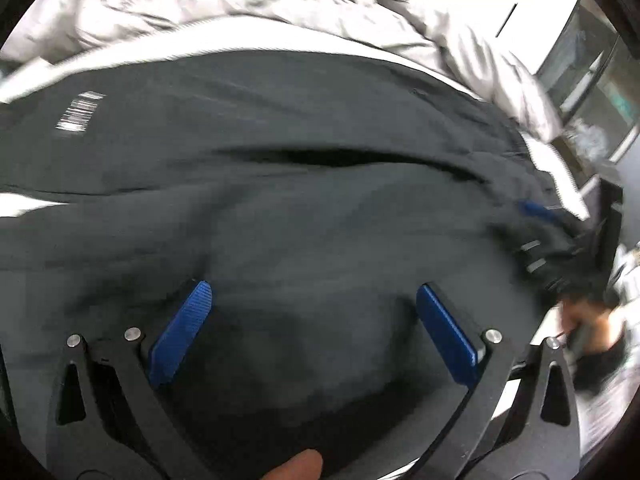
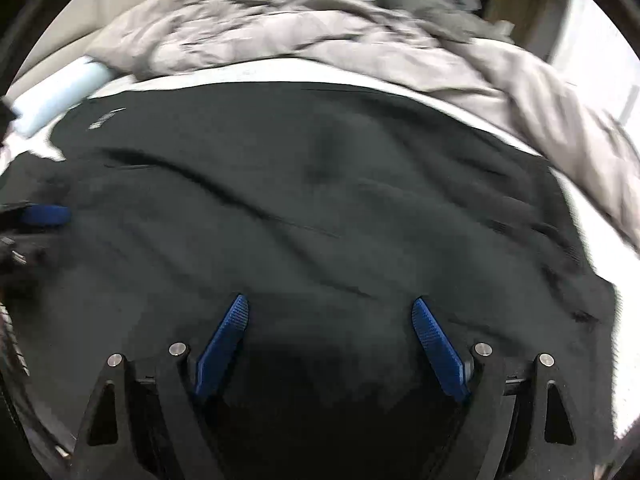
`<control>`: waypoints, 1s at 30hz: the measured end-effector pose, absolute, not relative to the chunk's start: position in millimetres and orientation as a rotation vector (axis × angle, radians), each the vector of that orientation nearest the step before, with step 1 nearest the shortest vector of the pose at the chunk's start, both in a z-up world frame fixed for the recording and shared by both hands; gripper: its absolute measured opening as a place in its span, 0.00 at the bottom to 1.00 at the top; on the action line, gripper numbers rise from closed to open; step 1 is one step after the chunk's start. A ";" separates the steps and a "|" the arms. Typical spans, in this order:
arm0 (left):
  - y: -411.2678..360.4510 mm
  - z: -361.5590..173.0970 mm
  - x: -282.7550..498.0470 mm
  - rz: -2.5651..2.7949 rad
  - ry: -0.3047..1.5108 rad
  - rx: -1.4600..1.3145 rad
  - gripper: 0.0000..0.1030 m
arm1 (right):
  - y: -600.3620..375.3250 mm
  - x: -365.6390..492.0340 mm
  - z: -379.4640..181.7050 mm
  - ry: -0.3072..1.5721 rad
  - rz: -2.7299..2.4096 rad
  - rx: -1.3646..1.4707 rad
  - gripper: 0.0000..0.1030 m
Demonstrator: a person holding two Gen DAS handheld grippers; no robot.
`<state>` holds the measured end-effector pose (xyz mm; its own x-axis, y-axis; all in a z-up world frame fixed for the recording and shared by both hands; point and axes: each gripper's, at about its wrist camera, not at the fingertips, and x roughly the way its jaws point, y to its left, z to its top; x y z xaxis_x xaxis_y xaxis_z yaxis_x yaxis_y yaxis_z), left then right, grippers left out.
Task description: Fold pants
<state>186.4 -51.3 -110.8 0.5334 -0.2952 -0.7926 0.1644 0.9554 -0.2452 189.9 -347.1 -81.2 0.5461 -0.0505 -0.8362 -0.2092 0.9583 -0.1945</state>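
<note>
Pants (image 1: 304, 200), one pair in dark charcoal soft woven fabric, are lying spread across the white bed sheet (image 1: 224, 36) and filling most of both wrist views. At the left, the left gripper (image 1: 314, 300) is hovering low over the cloth with its blue ribbed pads (image 1: 182, 332) standing wide apart and nothing between them. A small white printed label (image 1: 78, 112) is showing on the fabric toward the left end. Further right, the right gripper (image 2: 330, 316) is hanging over the same garment, its claw likewise spread and empty.

The cloth is looking light, limp and prone to creasing: it is already sagging into long ridges and one dark fold line (image 1: 332, 158). It will likely drape and slide instead of holding shape, so pinching a doubled edge or hem at two points apart seems the safest hold. Behind, one rumpled grey quilted duvet (image 2: 320, 28) is bunching up along the far side.
</note>
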 end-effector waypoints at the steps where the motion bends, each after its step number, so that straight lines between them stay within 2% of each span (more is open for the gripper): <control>1: -35.0 -111.6 183.8 -0.243 0.962 -0.128 0.99 | -360.3 183.8 -80.5 0.989 0.058 -0.289 0.83; 7: 82.4 -110.0 155.4 -0.028 0.945 -0.127 0.99 | -425.4 141.5 -70.2 1.001 -0.044 -0.220 0.84; 15: 231.7 -115.5 130.6 0.284 0.925 -0.206 0.99 | -430.0 130.0 -65.4 1.000 -0.040 -0.234 0.84; 22: 240.5 -98.4 94.5 0.238 0.927 -0.279 0.99 | -438.5 119.7 -63.7 1.017 -0.031 -0.232 0.84; 26: 251.0 -70.3 44.9 0.149 0.798 -0.514 0.99 | -447.0 93.1 -46.2 0.956 -0.018 -0.177 0.85; 30: 269.9 -72.7 18.2 0.153 0.785 -0.673 0.97 | -464.2 75.1 -32.8 0.907 -0.007 -0.049 0.85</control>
<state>18.2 269.9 -72.7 0.7084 -0.1138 -0.6965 -0.3677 0.7828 -0.5019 75.1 -464.2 -32.8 0.6161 -0.0267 -0.7872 -0.0144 0.9989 -0.0451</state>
